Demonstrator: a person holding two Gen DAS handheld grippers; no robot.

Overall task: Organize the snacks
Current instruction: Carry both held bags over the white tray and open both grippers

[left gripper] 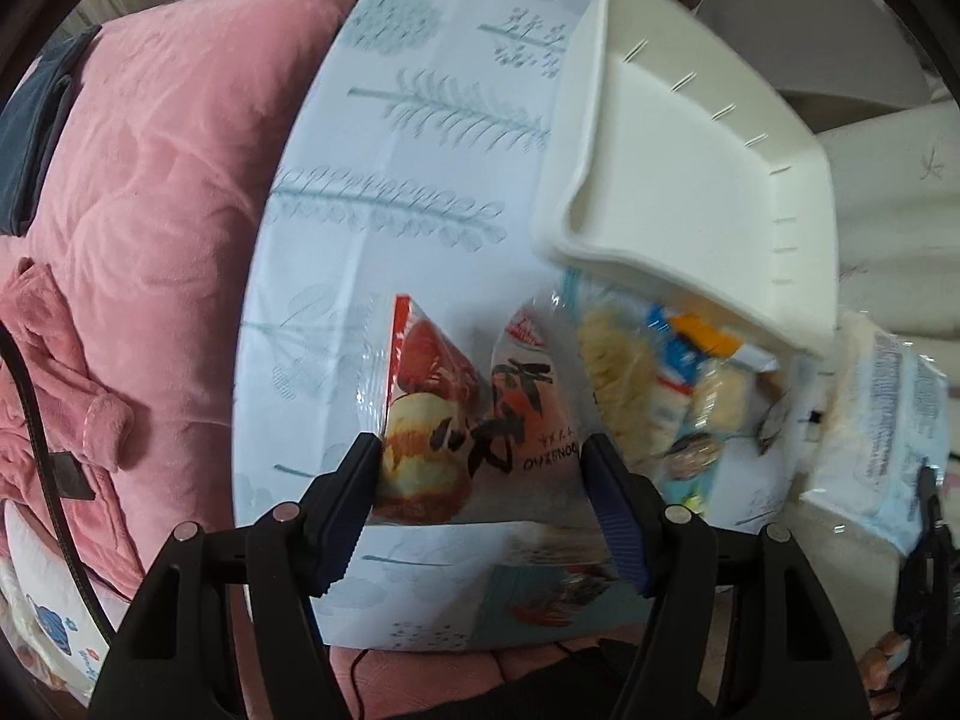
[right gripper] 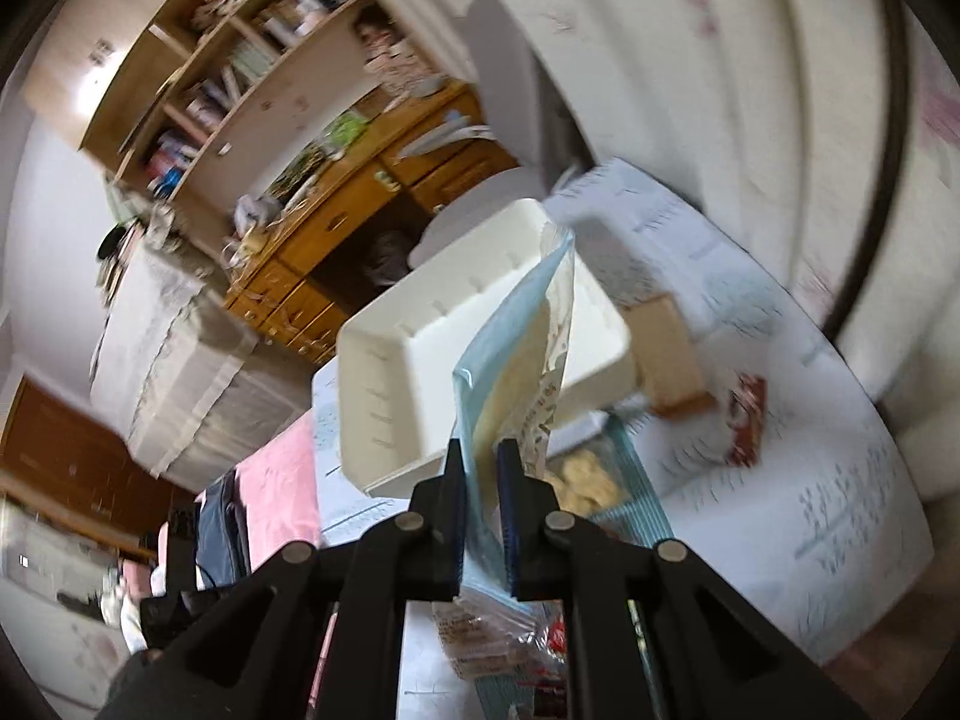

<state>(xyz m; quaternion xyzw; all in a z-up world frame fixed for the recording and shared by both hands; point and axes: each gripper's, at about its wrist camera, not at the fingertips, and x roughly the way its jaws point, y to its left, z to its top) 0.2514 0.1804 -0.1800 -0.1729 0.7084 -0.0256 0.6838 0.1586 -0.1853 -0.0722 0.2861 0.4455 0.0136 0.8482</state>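
My left gripper [left gripper: 483, 462] is shut on a clear snack packet [left gripper: 468, 414] printed with a cream puff and black lettering, and holds it above the table. Just past it stands a white plastic bin [left gripper: 690, 180], with nothing showing inside. Noodle and biscuit packets [left gripper: 624, 378] lie at the bin's near rim. My right gripper [right gripper: 480, 456] is shut on the edge of a blue-trimmed clear packet [right gripper: 516, 360] of pale yellow snacks, which stands up in front of the white bin [right gripper: 420, 348]. That packet [left gripper: 870, 420] also shows at the right in the left wrist view.
The table [left gripper: 390, 228] carries a white cloth with teal leaf prints. A pink quilt [left gripper: 150, 210] lies left of it. A brown box [right gripper: 672, 354], a dark red packet [right gripper: 747, 420] and more snacks [right gripper: 585, 480] lie on the cloth. A wooden desk and shelves [right gripper: 336, 222] stand beyond.
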